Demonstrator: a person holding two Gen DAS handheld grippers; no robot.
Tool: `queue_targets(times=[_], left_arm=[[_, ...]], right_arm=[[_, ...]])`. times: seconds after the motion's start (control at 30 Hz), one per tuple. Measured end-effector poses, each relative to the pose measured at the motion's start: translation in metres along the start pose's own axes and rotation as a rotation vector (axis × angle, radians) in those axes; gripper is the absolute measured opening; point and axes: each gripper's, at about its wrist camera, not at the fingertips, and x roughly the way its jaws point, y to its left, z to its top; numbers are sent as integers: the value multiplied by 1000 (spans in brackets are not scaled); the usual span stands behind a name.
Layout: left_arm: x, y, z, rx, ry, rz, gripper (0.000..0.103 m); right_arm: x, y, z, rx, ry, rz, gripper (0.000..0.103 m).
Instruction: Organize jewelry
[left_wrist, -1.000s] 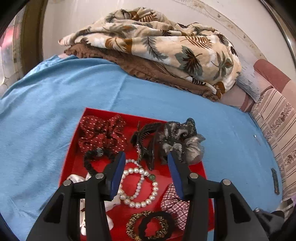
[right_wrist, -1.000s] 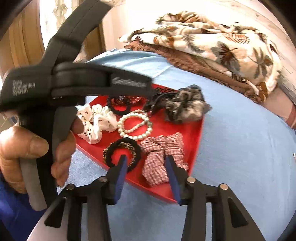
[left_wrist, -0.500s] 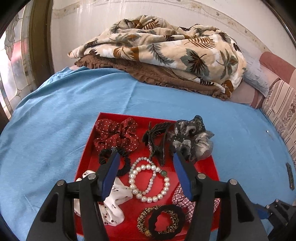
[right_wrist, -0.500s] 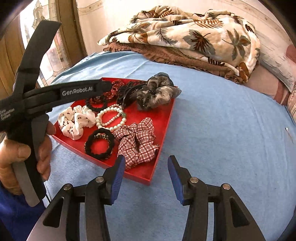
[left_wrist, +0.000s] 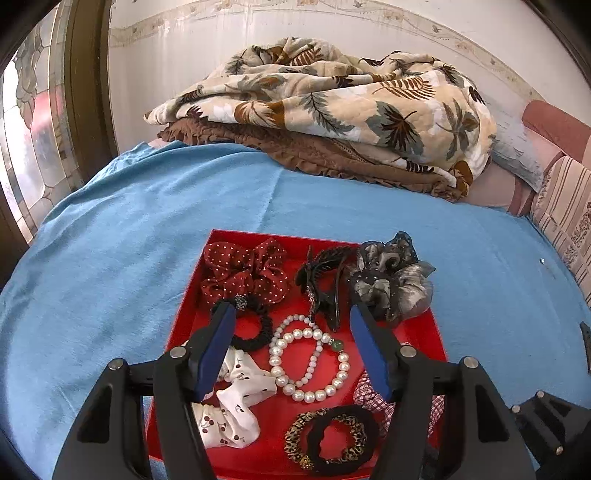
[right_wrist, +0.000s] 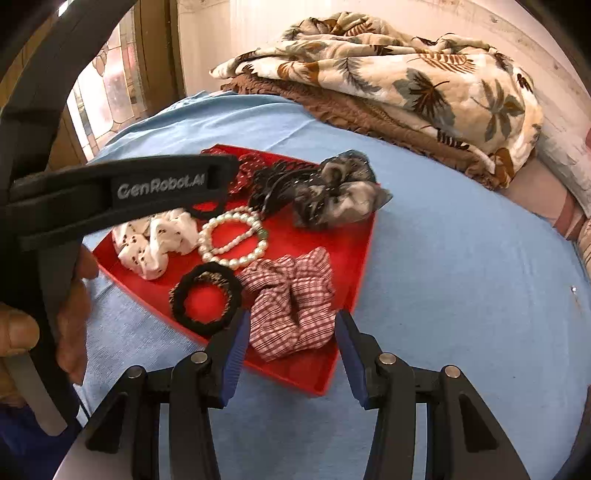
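Note:
A red tray (left_wrist: 184, 310) (right_wrist: 354, 266) lies on the blue bedspread. It holds a pearl bracelet (left_wrist: 308, 360) (right_wrist: 234, 240), a dotted red scrunchie (left_wrist: 245, 271), a black hair claw (left_wrist: 321, 284), a grey scrunchie (left_wrist: 391, 280) (right_wrist: 340, 192), a black hair tie (left_wrist: 255, 328), a white cherry scrunchie (left_wrist: 232, 406) (right_wrist: 155, 240), a leopard-and-black tie (left_wrist: 332, 439) (right_wrist: 207, 299) and a checked pink scrunchie (right_wrist: 291, 302). My left gripper (left_wrist: 291, 350) is open, above the pearls. My right gripper (right_wrist: 288, 350) is open, at the checked scrunchie's near edge.
A folded leaf-print blanket (left_wrist: 332, 110) (right_wrist: 406, 70) on a brown one sits at the bed's far side by the wall. Striped pillows (left_wrist: 561, 214) lie at the right. A window (left_wrist: 29, 129) is at the left. The left gripper's body (right_wrist: 122, 192) and hand cross the right wrist view.
My left gripper has drawn back and tilted up, so the whole tray shows. My right gripper swung right off the tray, then returned to the checked scrunchie.

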Motion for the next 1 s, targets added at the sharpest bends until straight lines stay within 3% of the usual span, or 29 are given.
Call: queue_targets(times=[0.17,0.27,0.37,0.57,0.8,1.0], left_arm=[[-4,-4,0,7,-33,31,73],[-7,-6,-1,26,-67,79,77],[-16,-11,-4,54,-147,191,87],[-56,-22,-11,58,-309,294,98],[-129,-45,-41,10,-429,307,103],[-182,-59,-76,-48,-451,297,103]], right_arm=[[-5,-5,-8,26,6,13,52],[-8,-18,-17,63,16,6,58],[-11,-30,-27,86,29,-10,58],[-19,-57,-50,146,31,-52,59],[-46,-72,-72,142,-30,-94,62],[-75,-80,-83,134,-106,-116,70]])
